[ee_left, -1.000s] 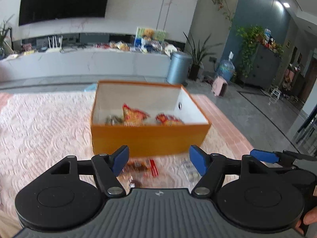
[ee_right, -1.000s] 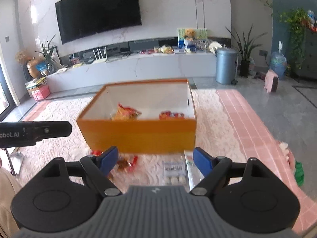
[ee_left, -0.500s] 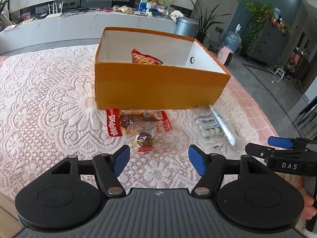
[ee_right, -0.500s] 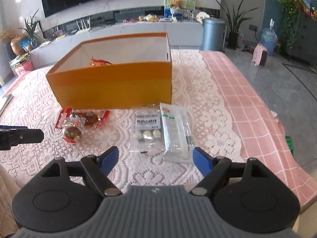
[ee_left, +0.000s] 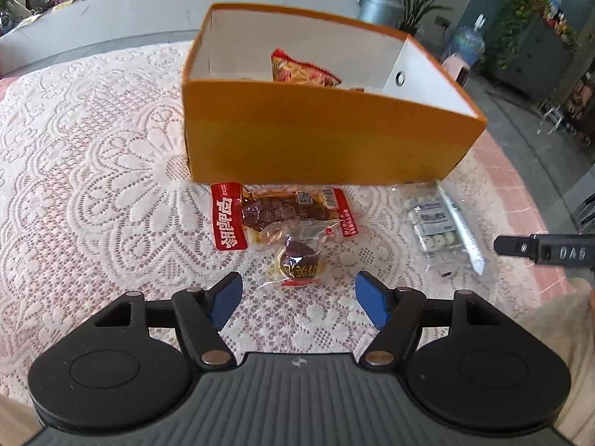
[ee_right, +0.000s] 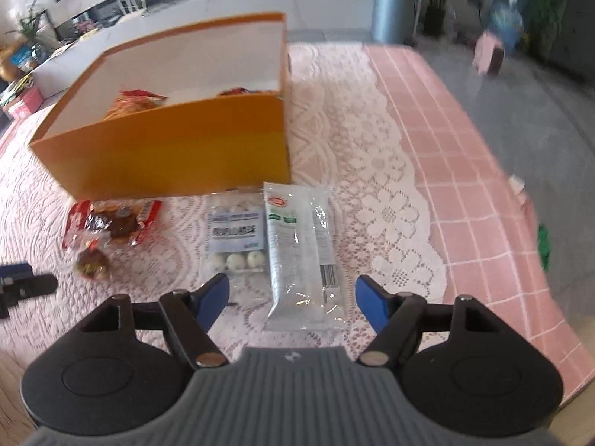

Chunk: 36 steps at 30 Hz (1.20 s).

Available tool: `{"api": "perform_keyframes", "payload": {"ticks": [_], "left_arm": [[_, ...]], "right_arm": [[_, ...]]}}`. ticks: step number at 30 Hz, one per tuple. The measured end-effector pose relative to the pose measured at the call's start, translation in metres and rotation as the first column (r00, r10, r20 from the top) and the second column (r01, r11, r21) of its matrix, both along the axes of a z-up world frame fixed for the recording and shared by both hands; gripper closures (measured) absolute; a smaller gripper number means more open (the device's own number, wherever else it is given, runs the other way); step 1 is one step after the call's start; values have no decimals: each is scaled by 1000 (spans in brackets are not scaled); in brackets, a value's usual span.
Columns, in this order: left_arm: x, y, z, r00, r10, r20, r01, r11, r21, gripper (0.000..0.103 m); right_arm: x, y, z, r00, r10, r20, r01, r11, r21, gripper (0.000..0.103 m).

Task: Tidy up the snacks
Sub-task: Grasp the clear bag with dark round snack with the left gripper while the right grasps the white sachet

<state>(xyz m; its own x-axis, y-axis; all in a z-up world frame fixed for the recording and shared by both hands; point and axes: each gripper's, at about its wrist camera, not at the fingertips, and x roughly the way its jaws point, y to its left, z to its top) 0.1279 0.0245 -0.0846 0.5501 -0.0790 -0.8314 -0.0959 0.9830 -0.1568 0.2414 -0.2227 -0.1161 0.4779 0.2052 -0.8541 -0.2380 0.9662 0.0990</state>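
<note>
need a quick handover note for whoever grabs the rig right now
Left tongs: open, empty, over the small round snack.
Right tongs: closing, nothing pinched yet, the long clear packet lies between them.
Done: at least one red packet in the orange box.
Left, in front of the box: red-ended meat packet, round snack, white-ball packet, long clear packet.

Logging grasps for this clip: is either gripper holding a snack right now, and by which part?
Nothing is held. The left gripper is open above the round snack; the right gripper, jaws closing, straddles the clear packet without touching.
</note>
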Motion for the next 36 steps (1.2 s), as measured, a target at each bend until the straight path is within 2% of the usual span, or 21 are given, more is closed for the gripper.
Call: {"api": "perform_keyframes", "payload": {"ticks": [3, 8, 11, 13, 22, 25, 27, 30, 34, 36], "left_arm": [[12, -1, -7, 1000, 5, -16, -4, 1000, 7, 23], [22, 9, -19, 999, 33, -32, -33, 999, -23, 23], [24, 14, -27, 997, 54, -49, -55, 998, -23, 25], [26, 15, -32, 997, 55, -49, -57, 998, -32, 26], [32, 15, -42, 998, 46, -53, -49, 997, -65, 27], [33, 14, -43, 998, 43, -51, -47, 996, -71, 27], [34, 14, -45, 998, 42, -52, -46, 996, -79, 27], [35, 13, -48, 998, 36, -59, -42, 995, -90, 27], [37, 11, -50, 998, 28, -59, -32, 996, -79, 27], [37, 12, -51, 998, 25, -59, -31, 995, -96, 36]], "right_arm": [[23, -1, -9, 998, -7, -60, 8, 1000, 18, 30], [51, 3, -30, 991, -17, -130, 16, 1000, -2, 30], [62, -1, -44, 980, -46, -191, 50, 999, 16, 39], [65, -3, -50, 974, -53, -221, 64, 997, 41, 39], [65, 0, -56, 978, -59, -198, 71, 996, 54, 37], [67, 2, -57, 981, -53, -186, 67, 995, 72, 39], [68, 2, -58, 981, -45, -186, 63, 994, 93, 47], [67, -1, -57, 981, -44, -190, 68, 990, 121, 51], [63, 2, -55, 984, -33, -174, 53, 992, 111, 54], [59, 3, -53, 986, -23, -167, 41, 993, 108, 54]]}}
